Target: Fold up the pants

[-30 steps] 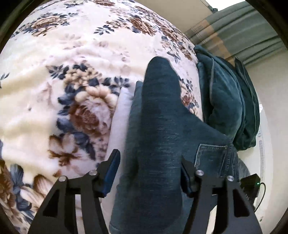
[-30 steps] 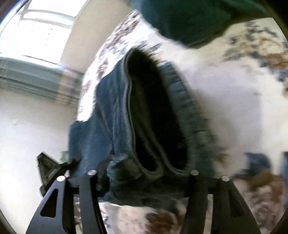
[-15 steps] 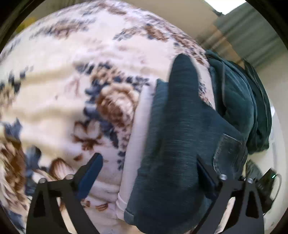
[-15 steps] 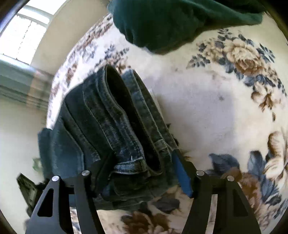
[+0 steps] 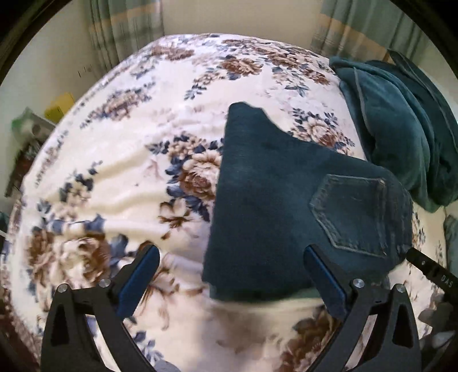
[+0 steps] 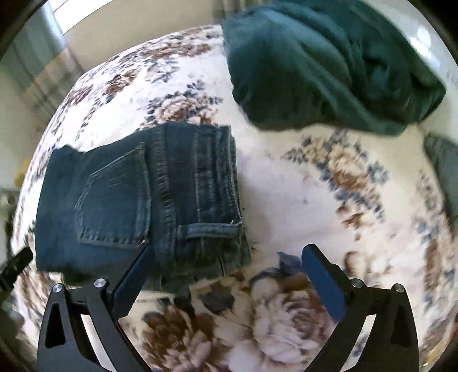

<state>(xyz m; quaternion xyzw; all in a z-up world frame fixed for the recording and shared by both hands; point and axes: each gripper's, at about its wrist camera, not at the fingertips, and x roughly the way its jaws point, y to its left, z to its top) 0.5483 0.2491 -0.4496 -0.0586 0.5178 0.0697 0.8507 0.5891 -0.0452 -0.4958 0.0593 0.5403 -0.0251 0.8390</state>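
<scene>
On the floral blanket [image 5: 120,160], with curtains [image 5: 126,25] far behind, the folded jeans [image 5: 274,206] now lie released, left gripper [image 5: 232,274] and right gripper [image 6: 229,274] both spread empty.

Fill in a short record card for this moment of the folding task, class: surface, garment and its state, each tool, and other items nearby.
surface: floral blanket
garment: dark blue jeans, folded into a compact bundle, lying flat on the blanket
visible detail: back pocket facing up; waistband at the bundle's edge
left tool: open, holding nothing, at the near edge of the jeans
right tool: open, holding nothing, beside the waistband end
nearby: teal blanket, bunched, beyond the jeans
</scene>
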